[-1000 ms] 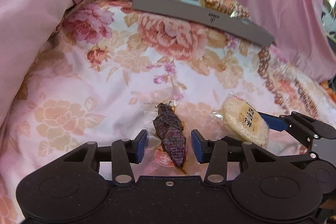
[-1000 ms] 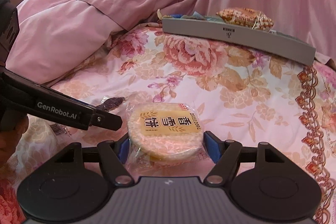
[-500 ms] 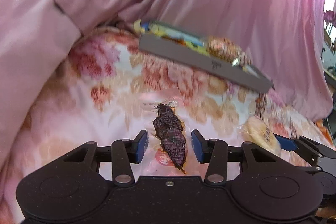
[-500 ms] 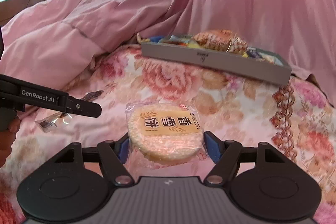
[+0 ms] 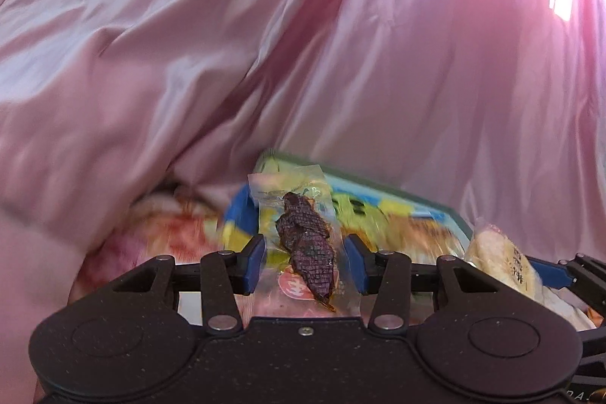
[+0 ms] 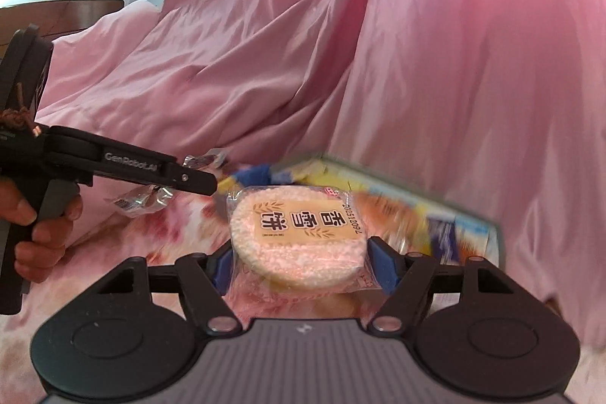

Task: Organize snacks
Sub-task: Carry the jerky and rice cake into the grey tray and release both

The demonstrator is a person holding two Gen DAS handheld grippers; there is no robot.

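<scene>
While you've got both tools up off the bed, here's how it looks going left to right. Your left hand (image 6: 36, 226) is wrapped around the grip of the left tool (image 5: 303, 262), and its blue pads (image 5: 253, 264) sit narrow, pinching the clear wrapper of the dried meat snack (image 5: 305, 245). The dark strip points straight ahead between the pads, with the far end of the wrapper sticking out past them. From the right wrist view you can see that same wrapper as a crinkly silver bit hanging at the tip of the left tool.

Just ahead of both tools, and a bit below, is the grey tray (image 6: 494, 233). It's blurry, but there are yellow and blue packets (image 5: 363, 211) lying in it. Can't make out which snacks they are.

Under the tools is the floral bedspread (image 6: 170, 237), and behind everything the pink quilt (image 5: 341, 63) is piled up high.

Your right tool (image 6: 299, 260) is set mid-wide, its pads pressed on either side of the round rice cracker (image 6: 297, 233) in its clear pack, label facing up. In the left wrist view that cracker sits just off to the right of the left tool, close beside it.
</scene>
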